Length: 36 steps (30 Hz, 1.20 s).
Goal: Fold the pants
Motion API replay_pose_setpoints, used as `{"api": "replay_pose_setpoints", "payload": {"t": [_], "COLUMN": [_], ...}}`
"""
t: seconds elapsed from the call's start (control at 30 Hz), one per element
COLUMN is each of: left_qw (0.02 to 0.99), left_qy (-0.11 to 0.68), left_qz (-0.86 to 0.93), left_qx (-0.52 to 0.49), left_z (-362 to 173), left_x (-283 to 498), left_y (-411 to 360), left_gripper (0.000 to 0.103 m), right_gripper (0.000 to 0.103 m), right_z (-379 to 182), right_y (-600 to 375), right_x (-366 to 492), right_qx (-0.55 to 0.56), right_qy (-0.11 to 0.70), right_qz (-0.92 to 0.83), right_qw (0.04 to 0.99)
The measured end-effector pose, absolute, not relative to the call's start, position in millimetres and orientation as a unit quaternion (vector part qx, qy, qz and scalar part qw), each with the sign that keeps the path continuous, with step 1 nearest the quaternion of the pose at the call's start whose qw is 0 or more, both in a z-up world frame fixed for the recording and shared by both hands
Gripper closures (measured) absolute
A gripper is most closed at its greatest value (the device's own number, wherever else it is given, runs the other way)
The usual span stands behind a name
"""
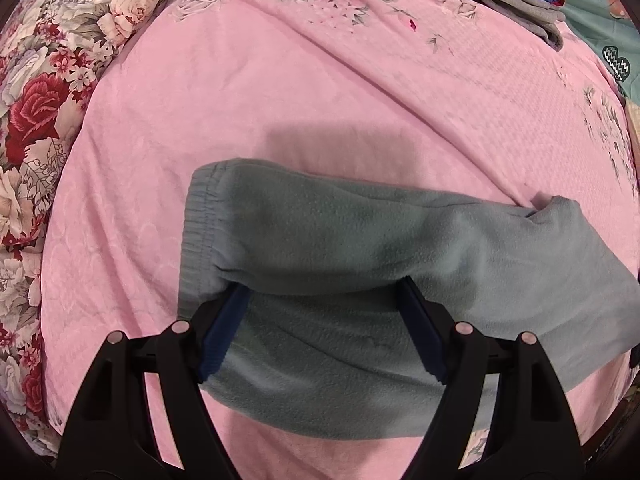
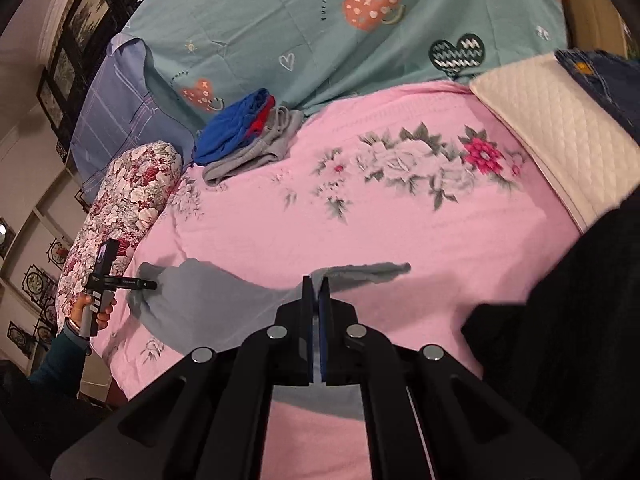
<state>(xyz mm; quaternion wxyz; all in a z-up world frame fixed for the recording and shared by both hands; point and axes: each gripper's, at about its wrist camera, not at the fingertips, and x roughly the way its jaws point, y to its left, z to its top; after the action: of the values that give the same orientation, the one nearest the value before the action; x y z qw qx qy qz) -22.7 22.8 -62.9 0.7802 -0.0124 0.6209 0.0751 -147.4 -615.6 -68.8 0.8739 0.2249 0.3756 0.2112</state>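
Grey-green fleece pants (image 1: 360,240) lie across the pink blanket (image 1: 280,80), elastic waistband to the left. My left gripper (image 1: 322,288) points down onto them near the waistband. Its jaws stand wide and its blue fingertips (image 1: 236,300) dig into the fleece, which bulges over them. In the right wrist view the pants (image 2: 208,300) stretch leftward to the left gripper (image 2: 150,283), held by a person's hand. My right gripper (image 2: 318,280) is shut on the leg end, lifted off the bed. The hem (image 2: 368,270) sticks out past its fingers.
A pile of folded grey and blue clothes (image 2: 248,136) sits at the far side of the bed. A floral bolster (image 2: 128,208) runs along the left edge. A teal heart-print quilt (image 2: 320,20) lies beyond, with a white quilted pad (image 2: 552,120) and dark cloth (image 2: 580,320) at right.
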Motion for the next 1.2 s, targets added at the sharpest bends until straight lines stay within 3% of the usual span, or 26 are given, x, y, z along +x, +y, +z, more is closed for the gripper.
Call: {"api": "replay_pose_setpoints", "payload": {"t": [0.2, 0.4, 0.47, 0.53, 0.63, 0.97, 1.0, 1.03, 1.07, 1.2], "left_qw": [0.777, 0.774, 0.775, 0.778, 0.779, 0.783, 0.785, 0.789, 0.792, 0.801], "left_qy": [0.626, 0.631, 0.630, 0.625, 0.624, 0.617, 0.613, 0.609, 0.603, 0.590], "left_qz": [0.070, 0.058, 0.059, 0.062, 0.063, 0.079, 0.082, 0.085, 0.087, 0.093], "left_qx": [-0.005, 0.003, 0.010, 0.019, 0.017, 0.014, 0.019, 0.025, 0.031, 0.045], "left_z": [-65.2, -65.8, -66.6, -66.8, -66.1, -67.0, -67.1, -66.6, -66.2, -66.2], "left_x": [-17.5, -17.0, -18.4, -21.0, -24.6, -29.4, -30.9, -33.2, -35.3, -42.8], "left_y": [28.5, 30.6, 27.8, 26.1, 26.4, 17.5, 13.8, 11.5, 9.0, -0.3], "left_gripper": [0.025, 0.025, 0.025, 0.025, 0.025, 0.024, 0.025, 0.025, 0.025, 0.025], "right_gripper": [0.101, 0.100, 0.071, 0.057, 0.057, 0.055, 0.056, 0.069, 0.097, 0.097], "right_z": [-173.0, -192.2, -185.7, -165.4, -146.7, -180.6, -179.4, -178.0, -176.5, -160.1], "right_y": [-641.5, -632.2, -635.0, -640.3, -647.2, -607.2, -602.4, -599.8, -600.8, -590.3], "right_x": [-195.3, -193.6, -191.0, -188.9, -171.6, -118.3, -118.3, -118.1, -117.5, -117.1], "right_qx": [0.335, 0.316, 0.289, 0.240, 0.226, 0.174, 0.152, 0.134, 0.137, 0.104], "right_qy": [0.445, 0.490, 0.508, 0.501, 0.472, 0.486, 0.485, 0.484, 0.480, 0.475], "right_qz": [0.162, 0.162, 0.166, 0.145, 0.158, 0.205, 0.203, 0.202, 0.207, 0.231], "right_qw": [0.814, 0.796, 0.794, 0.819, 0.837, 0.831, 0.837, 0.841, 0.841, 0.843]}}
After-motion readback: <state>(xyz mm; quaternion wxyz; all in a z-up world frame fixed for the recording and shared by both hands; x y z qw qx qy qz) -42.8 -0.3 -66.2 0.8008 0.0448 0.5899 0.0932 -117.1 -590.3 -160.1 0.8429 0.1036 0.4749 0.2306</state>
